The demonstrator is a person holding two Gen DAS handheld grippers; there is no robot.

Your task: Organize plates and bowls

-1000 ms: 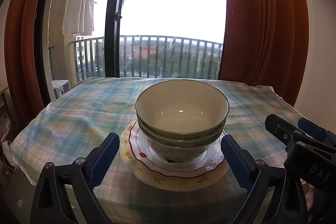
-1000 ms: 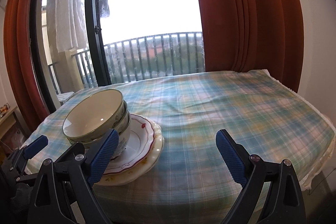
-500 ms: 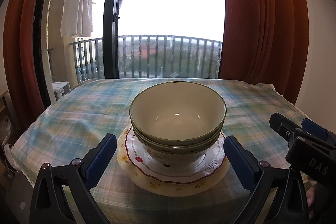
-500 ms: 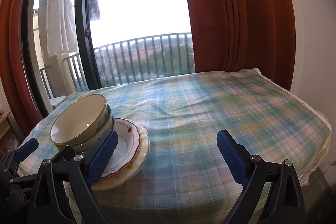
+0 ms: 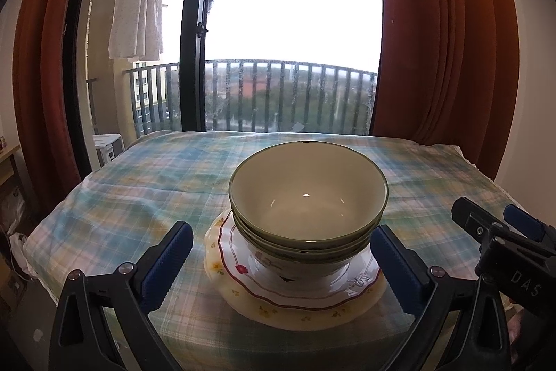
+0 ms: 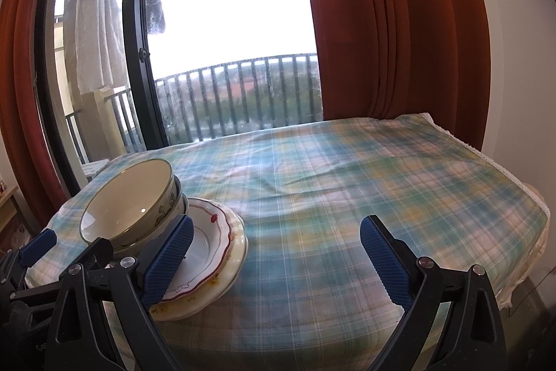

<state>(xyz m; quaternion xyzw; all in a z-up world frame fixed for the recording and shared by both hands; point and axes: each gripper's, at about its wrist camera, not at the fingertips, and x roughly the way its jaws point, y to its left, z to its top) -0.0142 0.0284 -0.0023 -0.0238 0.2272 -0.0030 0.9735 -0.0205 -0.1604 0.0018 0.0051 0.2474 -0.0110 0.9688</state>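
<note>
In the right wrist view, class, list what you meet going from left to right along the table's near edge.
Left tongs' blue tip → stacked bowls → plates → bare plaid tablecloth → right tongs' right finger → tablecloth's lace edge.

Left gripper and right gripper: black plastic frames, ribbed blue finger pads, silver screws; "DAS" lettering on one body.

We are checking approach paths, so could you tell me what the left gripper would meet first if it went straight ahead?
Probably the stacked bowls on the plates. The open left gripper is centred on them, though depth is hard to judge.
</note>
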